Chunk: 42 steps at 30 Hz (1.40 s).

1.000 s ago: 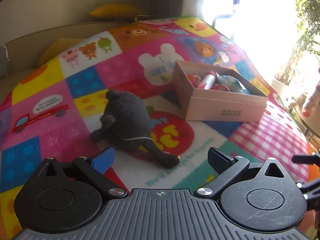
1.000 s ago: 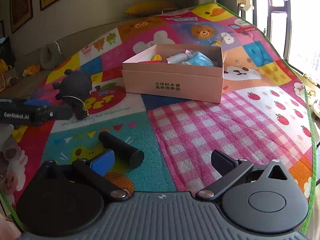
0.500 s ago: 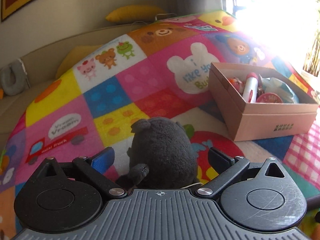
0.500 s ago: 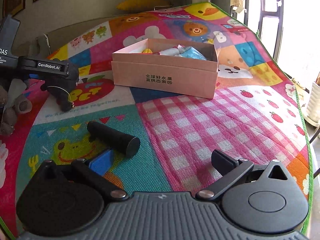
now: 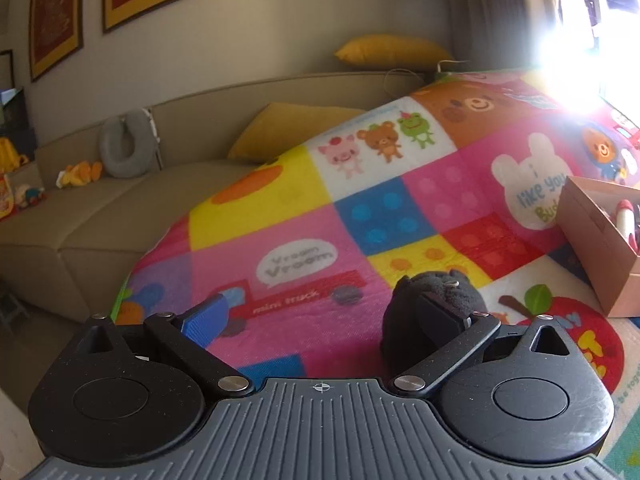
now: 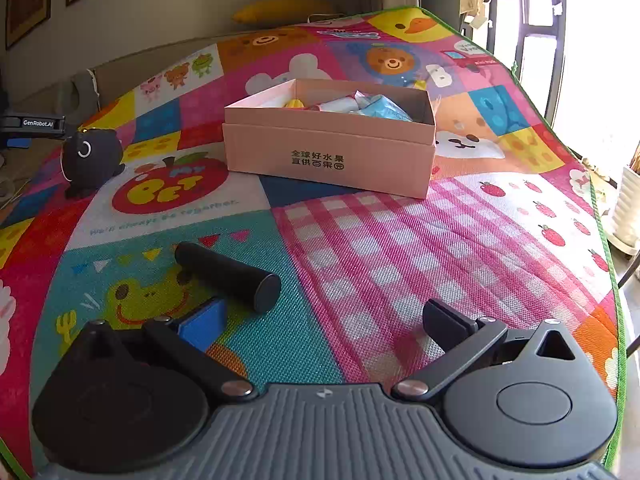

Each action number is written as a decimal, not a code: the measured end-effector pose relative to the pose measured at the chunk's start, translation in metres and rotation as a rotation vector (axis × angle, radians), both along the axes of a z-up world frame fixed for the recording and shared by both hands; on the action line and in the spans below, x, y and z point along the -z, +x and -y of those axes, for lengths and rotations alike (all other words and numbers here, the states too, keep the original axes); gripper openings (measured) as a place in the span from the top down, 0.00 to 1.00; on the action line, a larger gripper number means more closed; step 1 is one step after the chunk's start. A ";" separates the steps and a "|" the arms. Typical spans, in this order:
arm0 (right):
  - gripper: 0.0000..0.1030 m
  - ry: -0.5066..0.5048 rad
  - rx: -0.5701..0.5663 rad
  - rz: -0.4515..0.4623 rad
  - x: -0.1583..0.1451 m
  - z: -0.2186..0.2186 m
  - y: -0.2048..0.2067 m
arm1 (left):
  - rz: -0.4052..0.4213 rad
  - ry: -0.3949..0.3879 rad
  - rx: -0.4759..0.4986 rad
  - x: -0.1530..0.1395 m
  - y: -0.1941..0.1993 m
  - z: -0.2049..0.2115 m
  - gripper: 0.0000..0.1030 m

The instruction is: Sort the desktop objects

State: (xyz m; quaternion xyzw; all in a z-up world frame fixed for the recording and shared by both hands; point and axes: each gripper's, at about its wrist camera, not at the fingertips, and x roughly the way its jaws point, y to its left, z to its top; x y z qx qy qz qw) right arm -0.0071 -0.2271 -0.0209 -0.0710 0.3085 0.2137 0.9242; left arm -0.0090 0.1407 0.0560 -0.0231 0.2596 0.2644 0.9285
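A black plush toy (image 6: 90,156) sits upright on the colourful play mat (image 6: 400,248), left of the pink cardboard box (image 6: 328,148). In the left wrist view the black plush toy (image 5: 440,286) stands just behind the right fingertip (image 5: 436,314) of my left gripper (image 5: 322,314), which is open with only mat between its fingers. The pink box (image 5: 592,240) shows at that view's right edge. A black cylinder (image 6: 228,276) lies on the mat just ahead of the blue left pad (image 6: 204,324) of my right gripper (image 6: 326,324), which is open and holds nothing.
The box holds several small items, among them a light blue packet (image 6: 380,106). A beige sofa (image 5: 100,216) with a grey neck pillow (image 5: 124,144) and yellow cushions lies beyond the mat's left edge. A bright window and a white planter (image 6: 630,208) are on the right.
My left gripper has swung left, so the plush toy went from between its fingers to behind the right finger. The right gripper has drawn a little nearer the black cylinder.
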 end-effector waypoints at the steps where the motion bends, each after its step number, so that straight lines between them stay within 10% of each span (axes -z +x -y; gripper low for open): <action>1: 0.00 0.000 0.000 0.000 0.000 0.000 0.000 | 0.000 -0.009 -0.005 0.001 -0.004 -0.004 0.00; 10: 0.00 0.000 -0.001 0.001 0.000 0.000 0.000 | 0.116 -0.189 0.109 -0.012 -0.019 0.003 0.00; 20: 0.00 0.001 -0.003 0.002 0.001 0.000 0.000 | -0.046 0.127 0.187 0.028 0.048 0.060 0.01; 23: 0.00 0.006 -0.002 0.006 0.001 0.001 0.000 | -0.058 0.083 0.172 0.028 0.051 0.050 0.32; 29: 0.00 0.013 0.000 0.015 0.001 0.003 0.000 | -0.047 0.037 0.220 0.019 0.038 0.053 0.34; 42: 0.00 0.001 -0.013 -0.021 -0.002 0.002 0.004 | 0.033 -0.115 0.633 0.015 -0.013 0.158 0.32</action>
